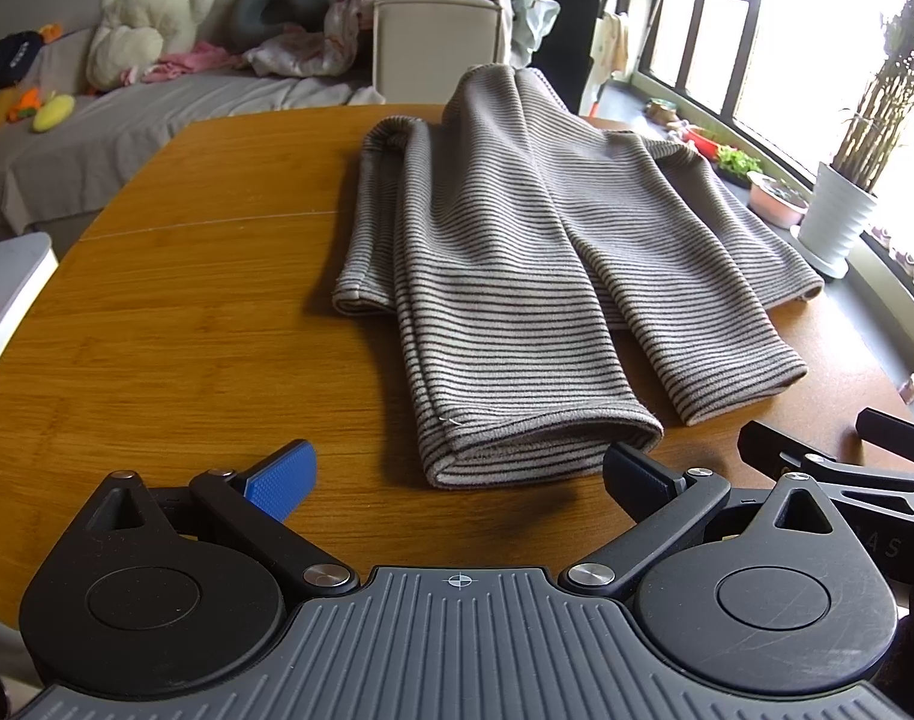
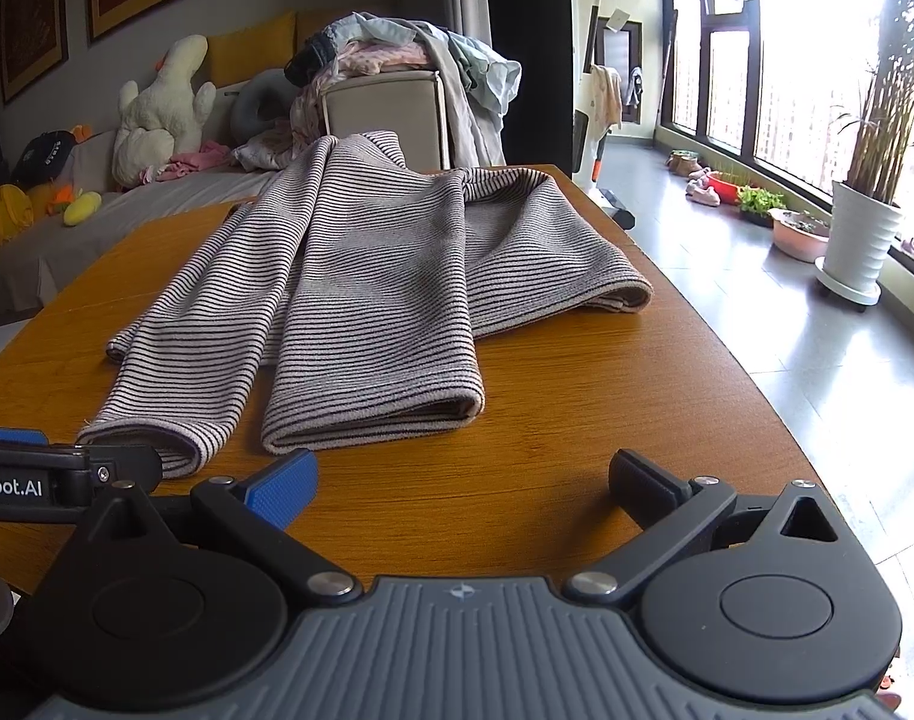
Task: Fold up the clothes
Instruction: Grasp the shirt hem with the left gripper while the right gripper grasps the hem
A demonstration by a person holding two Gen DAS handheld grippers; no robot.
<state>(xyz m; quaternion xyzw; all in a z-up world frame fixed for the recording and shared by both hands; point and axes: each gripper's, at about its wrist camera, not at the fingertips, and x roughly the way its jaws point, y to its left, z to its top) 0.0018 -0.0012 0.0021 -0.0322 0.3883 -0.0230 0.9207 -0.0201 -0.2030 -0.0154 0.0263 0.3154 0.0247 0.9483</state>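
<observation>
Left hand-held gripper point(image 1: 457, 474): fingers spread wide, nothing between them; low over the desk point(image 1: 186, 330), just short of the near cuffs.
Striped garment point(image 1: 517, 252): lies on the desk straight ahead of both tools, body partly doubled over, two sleeve-like tubes running toward the cameras.
Long axis: near-to-far, roughly in line with both tools' pointing direction.
Left tube cuff point(image 1: 541, 444): directly ahead of the left hand-held gripper, closest to it.
Right tube cuff point(image 2: 372, 414): ahead and slightly left of the right hand-held gripper point(image 2: 463, 474), which is likewise spread and carrying nothing.
Nearer hand: each has one cuff in front; my judgement, a paired grasp suits.
Left view only: the far-left folded edge and hem.
Right view only: the right-hand folded flap point(image 2: 577, 264) and the desk's right rim.
Stage: partly folded; how far along, cannot tell.
</observation>
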